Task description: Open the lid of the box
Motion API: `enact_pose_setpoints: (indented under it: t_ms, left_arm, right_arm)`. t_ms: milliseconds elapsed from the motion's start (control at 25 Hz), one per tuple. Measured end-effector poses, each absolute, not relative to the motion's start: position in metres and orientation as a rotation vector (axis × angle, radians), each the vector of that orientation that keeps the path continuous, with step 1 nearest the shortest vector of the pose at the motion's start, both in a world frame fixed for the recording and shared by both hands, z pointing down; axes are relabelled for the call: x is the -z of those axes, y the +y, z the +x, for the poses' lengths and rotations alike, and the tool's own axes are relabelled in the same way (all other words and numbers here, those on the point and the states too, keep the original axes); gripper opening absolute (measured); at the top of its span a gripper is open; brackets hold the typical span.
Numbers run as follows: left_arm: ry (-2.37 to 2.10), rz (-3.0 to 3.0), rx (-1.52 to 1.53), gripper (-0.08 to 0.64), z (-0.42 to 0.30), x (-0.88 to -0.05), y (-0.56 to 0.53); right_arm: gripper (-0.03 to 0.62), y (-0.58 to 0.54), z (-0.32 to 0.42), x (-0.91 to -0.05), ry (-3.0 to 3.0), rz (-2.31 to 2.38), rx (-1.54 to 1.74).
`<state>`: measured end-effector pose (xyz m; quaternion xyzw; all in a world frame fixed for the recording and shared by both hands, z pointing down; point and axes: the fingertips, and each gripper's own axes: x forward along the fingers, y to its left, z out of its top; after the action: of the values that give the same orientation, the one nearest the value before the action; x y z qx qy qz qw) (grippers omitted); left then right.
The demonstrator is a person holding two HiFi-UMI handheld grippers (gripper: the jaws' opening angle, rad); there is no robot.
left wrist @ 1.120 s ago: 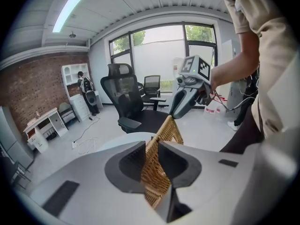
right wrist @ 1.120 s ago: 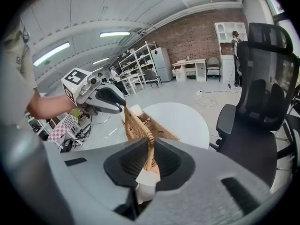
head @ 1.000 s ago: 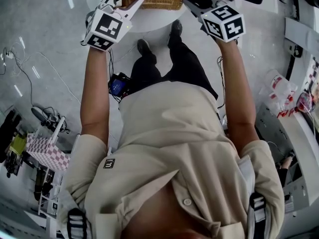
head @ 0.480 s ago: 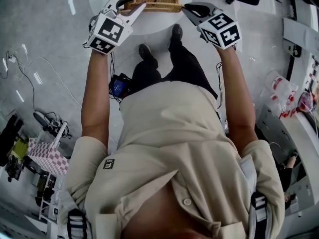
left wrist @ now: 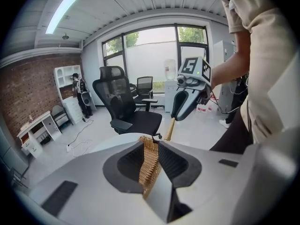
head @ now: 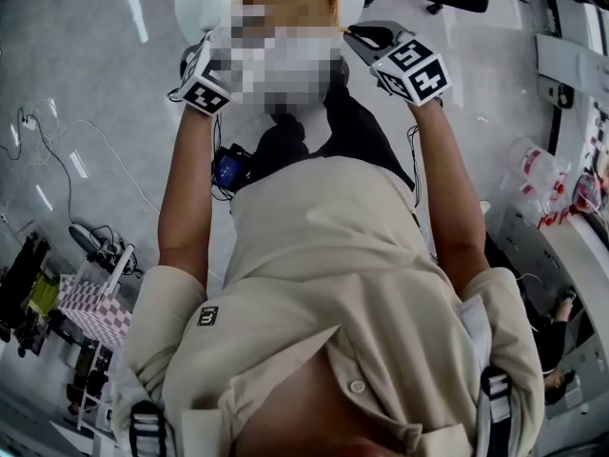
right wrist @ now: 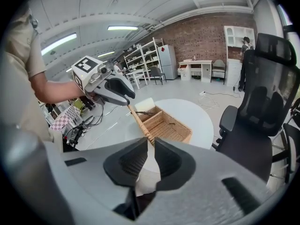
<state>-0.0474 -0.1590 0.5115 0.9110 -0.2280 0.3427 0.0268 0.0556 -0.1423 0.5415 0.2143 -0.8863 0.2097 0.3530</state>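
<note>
Two grippers carried one load. The left gripper was clamped on one short end of the wicker lid, the weave pinched between its pads. The right gripper was closed on the opposite end. The lid's long axis ran straight from one pair of jaws to the other, so neither hand was nearer to it. It hung clear of the wicker box, which stood open on the round white table, below and ahead of both grippers. Setting the lid aside would probably depend on both hands travelling the same way, keeping that shared axis level and free of twist.
</note>
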Motion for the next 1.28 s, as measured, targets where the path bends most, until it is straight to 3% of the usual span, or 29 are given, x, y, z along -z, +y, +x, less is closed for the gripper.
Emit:
enact_pose_setpoints:
  t_ms: [1280]
  left_arm:
    - [-0.577,2.751,-1.139,0.078,-0.041,-0.537,-0.074]
  right_arm:
    - [0.041,-0.058,0.067,-0.577,-2.153,0.498,-0.546]
